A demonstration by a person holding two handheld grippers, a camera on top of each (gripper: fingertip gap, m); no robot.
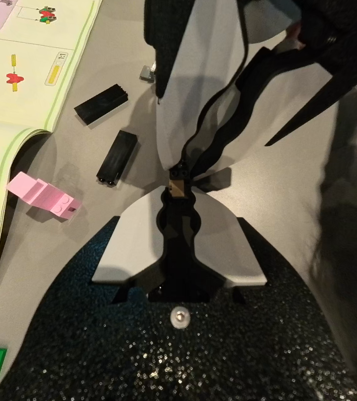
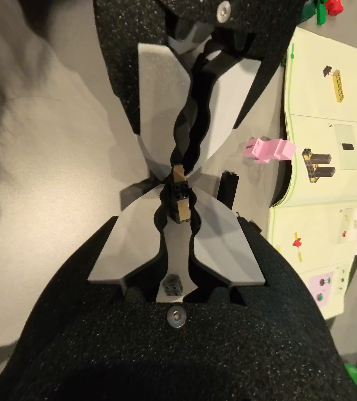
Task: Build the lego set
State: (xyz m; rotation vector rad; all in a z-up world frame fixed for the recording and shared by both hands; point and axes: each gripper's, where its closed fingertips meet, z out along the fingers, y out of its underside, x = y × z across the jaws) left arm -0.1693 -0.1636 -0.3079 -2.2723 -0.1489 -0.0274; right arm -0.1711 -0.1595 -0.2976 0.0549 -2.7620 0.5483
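A: Why are the two grippers nose to nose above the table (image 1: 260, 195)?

B: They share one small assembly. The left gripper (image 1: 177, 192) is pinched onto a tan piece (image 1: 177, 189), and the right gripper (image 2: 178, 200) is clamped on the black studded brick (image 2: 179, 192) joined to it (with another tan piece beside it in its grip).

A: So one braces while the other presses?

B: That's my reading; opposed grips let the studs seat without slipping.

A: And the rest?

B: Two long black bricks (image 1: 117, 158) and a pink piece (image 1: 43, 193) lie nearby, beside the open instruction booklet (image 1: 21, 65), likely kept within reach for later steps.
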